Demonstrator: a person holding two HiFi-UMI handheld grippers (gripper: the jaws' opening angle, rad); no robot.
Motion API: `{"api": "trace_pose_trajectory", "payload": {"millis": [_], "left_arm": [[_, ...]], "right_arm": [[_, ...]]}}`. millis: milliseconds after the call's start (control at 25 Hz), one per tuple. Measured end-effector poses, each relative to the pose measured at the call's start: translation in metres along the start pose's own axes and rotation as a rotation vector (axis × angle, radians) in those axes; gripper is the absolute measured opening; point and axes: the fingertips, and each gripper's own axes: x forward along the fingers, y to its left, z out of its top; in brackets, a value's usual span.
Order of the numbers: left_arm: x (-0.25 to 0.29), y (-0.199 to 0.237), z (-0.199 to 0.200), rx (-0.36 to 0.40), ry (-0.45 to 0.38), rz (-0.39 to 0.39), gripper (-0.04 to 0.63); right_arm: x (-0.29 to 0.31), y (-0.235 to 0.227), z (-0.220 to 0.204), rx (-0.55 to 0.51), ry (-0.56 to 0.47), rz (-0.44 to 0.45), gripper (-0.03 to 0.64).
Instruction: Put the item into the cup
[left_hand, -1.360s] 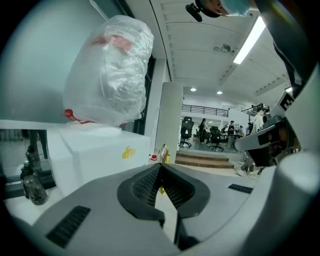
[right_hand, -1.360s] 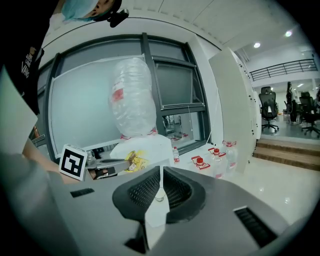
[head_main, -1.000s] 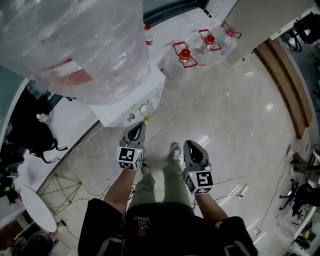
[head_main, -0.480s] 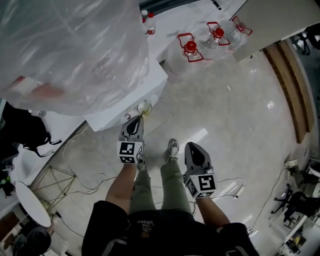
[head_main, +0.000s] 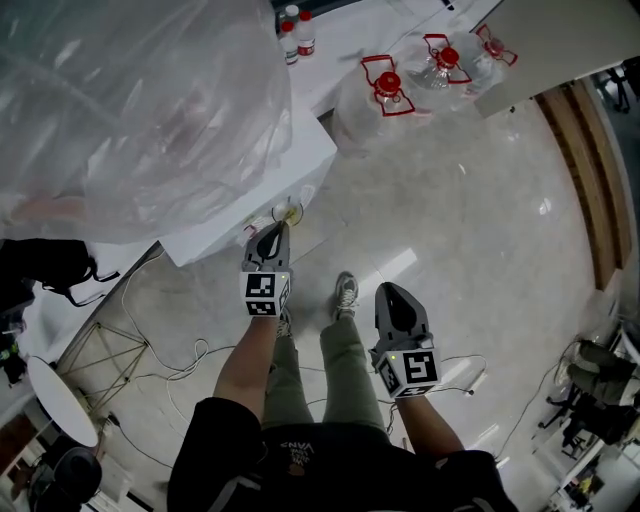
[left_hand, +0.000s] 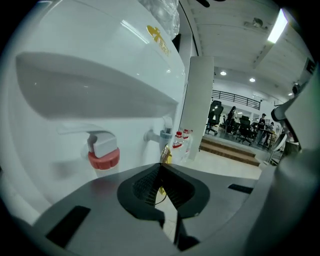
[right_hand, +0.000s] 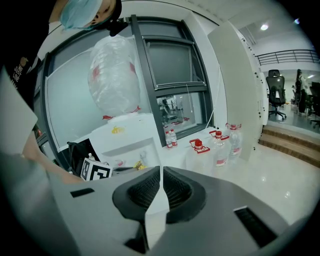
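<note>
In the head view my left gripper (head_main: 271, 232) reaches under the front of a white water dispenser (head_main: 250, 190). It is shut on a small yellow item (left_hand: 166, 154) at its tip, and a thin string runs down between the jaws. The item hangs just below the dispenser's blue tap (left_hand: 165, 134), with a red tap (left_hand: 103, 156) to the left. A small pale cup (head_main: 288, 212) shows at the dispenser's edge just beyond the gripper, mostly hidden. My right gripper (head_main: 391, 293) is shut and held lower, over the floor by my right leg, with nothing seen in it.
A large bottle wrapped in clear plastic (head_main: 140, 90) tops the dispenser. Big water jugs with red caps (head_main: 388, 85) and small bottles (head_main: 298, 38) stand behind it. Cables (head_main: 170, 350) trail across the glossy floor. A black bag (head_main: 45, 265) lies at the left.
The left gripper has moved forward, closer under the dispenser's front, and the cup is now more hidden by its edge. The right gripper has hardly moved.
</note>
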Motion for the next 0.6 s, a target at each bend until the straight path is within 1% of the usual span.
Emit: {"api": "trace_pose_trajectory", "payload": {"millis": [200,360,520,600], "left_arm": [[0.012,0.002,-0.012,-0.004,0.032,0.035,0.023],[0.019,0.009,-0.024,0.001,0.074,0.070,0.023],[0.025,0.011,-0.034,0.037,0.110,0.075,0.023],[0.028,0.013,-0.039,0.088,0.129,0.084,0.023]], "right_arm": [[0.004,-0.009,-0.005,0.005,0.012,0.008,0.048],[0.011,-0.012,-0.006,-0.001,0.010,0.018,0.048],[0.018,-0.011,-0.003,-0.009,0.000,0.033,0.047],[0.021,-0.010,-0.003,-0.010,-0.005,0.038,0.048]]}}
